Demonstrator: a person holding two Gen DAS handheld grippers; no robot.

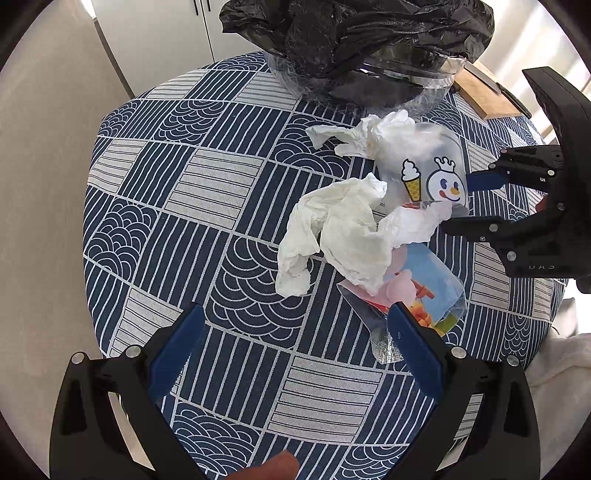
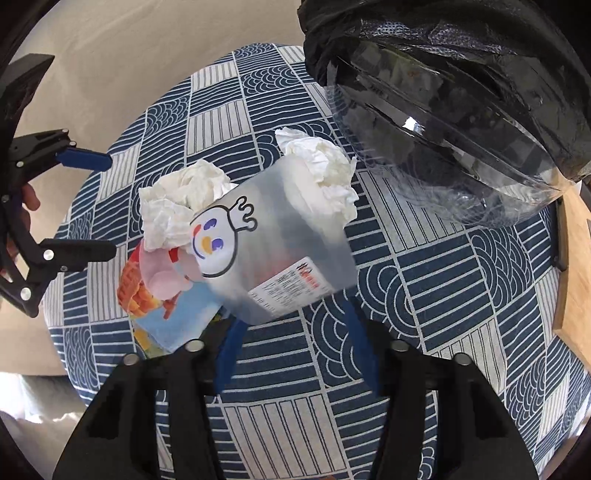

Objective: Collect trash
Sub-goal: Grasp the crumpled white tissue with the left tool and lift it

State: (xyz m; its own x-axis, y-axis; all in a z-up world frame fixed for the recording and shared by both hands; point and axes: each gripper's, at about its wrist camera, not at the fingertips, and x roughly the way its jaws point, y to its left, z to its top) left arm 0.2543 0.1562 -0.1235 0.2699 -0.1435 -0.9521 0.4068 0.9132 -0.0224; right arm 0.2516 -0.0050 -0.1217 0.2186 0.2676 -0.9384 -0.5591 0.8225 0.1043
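The surface (image 1: 207, 229) carries a blue-and-white patterned cloth. At its far edge stands a clear bin (image 2: 461, 155) lined with a black bag (image 1: 354, 33). A translucent snowman-print cup (image 2: 273, 251), tissue (image 2: 321, 162) stuffed inside, is clamped by the right hand-held gripper (image 2: 295, 314). Left hand-held gripper (image 1: 295, 328): jaws apart, empty, near a snack wrapper (image 1: 424, 295).

My left wrist camera looks steeply down along my left tool (image 1: 295, 328) at the table (image 1: 221, 206), close above it. My right wrist camera does likewise from the opposite side. Both share the plastic cup (image 1: 432, 173) (image 2: 280, 236) and black bin bag (image 1: 354, 33) (image 2: 461, 44).
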